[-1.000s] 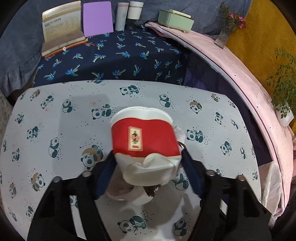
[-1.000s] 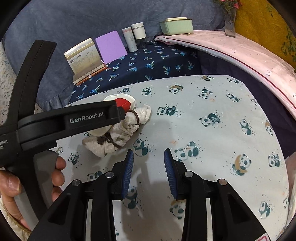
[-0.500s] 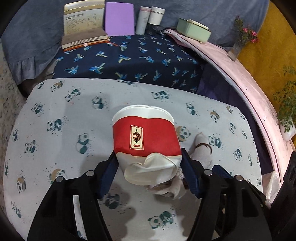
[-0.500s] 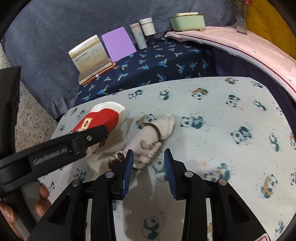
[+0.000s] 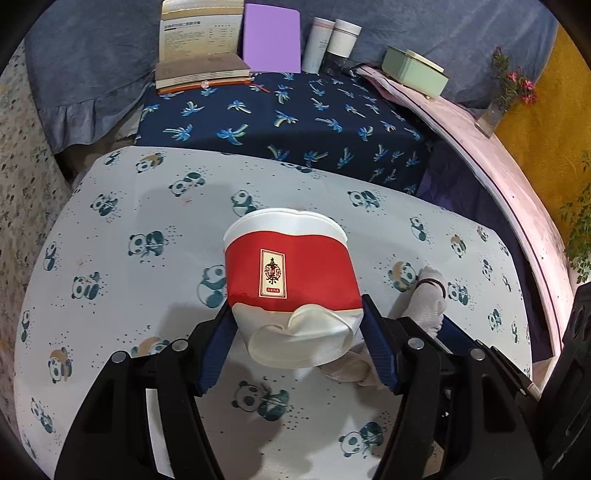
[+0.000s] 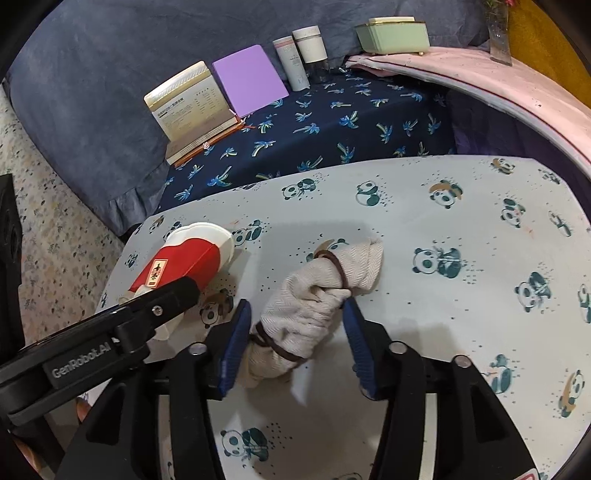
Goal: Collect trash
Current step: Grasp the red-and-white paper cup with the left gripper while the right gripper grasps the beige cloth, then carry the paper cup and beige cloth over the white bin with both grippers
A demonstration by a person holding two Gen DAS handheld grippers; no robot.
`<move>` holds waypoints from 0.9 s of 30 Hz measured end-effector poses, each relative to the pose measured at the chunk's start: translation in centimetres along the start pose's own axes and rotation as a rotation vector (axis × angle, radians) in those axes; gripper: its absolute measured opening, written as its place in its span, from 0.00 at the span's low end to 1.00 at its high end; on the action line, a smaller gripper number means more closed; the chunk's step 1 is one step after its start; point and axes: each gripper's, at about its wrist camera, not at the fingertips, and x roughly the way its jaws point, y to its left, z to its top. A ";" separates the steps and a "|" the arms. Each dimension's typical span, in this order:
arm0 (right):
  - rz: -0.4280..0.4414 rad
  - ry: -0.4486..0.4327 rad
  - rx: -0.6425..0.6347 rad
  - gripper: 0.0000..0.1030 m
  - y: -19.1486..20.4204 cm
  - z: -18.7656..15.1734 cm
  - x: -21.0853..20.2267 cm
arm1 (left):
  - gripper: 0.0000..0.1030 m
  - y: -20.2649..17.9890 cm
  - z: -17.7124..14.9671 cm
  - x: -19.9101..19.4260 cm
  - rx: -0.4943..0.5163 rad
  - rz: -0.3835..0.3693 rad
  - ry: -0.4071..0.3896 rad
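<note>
On the panda-print table (image 6: pixel 461 206), near edge: crushed red-and-white paper cup (image 5: pixel 291 280), clamped in left gripper (image 5: pixel 295 336); right of it, cloth bundle (image 6: pixel 314 295) lying between just-opened jaws of right gripper (image 6: pixel 295 347), pads apart.

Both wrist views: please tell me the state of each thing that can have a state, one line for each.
Paper cup: crushed, clamped in the left gripper.
Left gripper: shut on the cup.
Cloth bundle: rolled, tied with brown bands, lying on the panda tablecloth.
Right gripper: jaws just opened wider, straddling the bundle, not pressing it.
Book: propped open.
Green box: lid closed.
</note>
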 end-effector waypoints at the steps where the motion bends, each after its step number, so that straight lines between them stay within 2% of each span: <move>1: 0.004 0.008 0.000 0.51 0.1 0.0 0.3 | 0.61 0.2 0.0 0.1 -0.002 0.004 0.001; 9: 0.013 0.024 0.006 0.51 0.5 -0.6 1.7 | 0.61 2.1 -0.3 0.3 -0.032 0.029 0.004; 11: 0.011 0.022 0.000 0.44 0.6 -0.7 1.6 | 0.61 2.5 -0.4 0.3 -0.040 0.033 0.005; 15: 0.015 0.020 -0.004 0.36 0.2 -1.1 1.1 | 0.61 2.7 -0.7 0.0 -0.043 0.034 0.005; 27: -0.041 -0.042 0.045 0.32 -2.4 -3.0 -4.7 | 0.61 -1.2 -2.8 -2.1 0.009 -0.011 0.008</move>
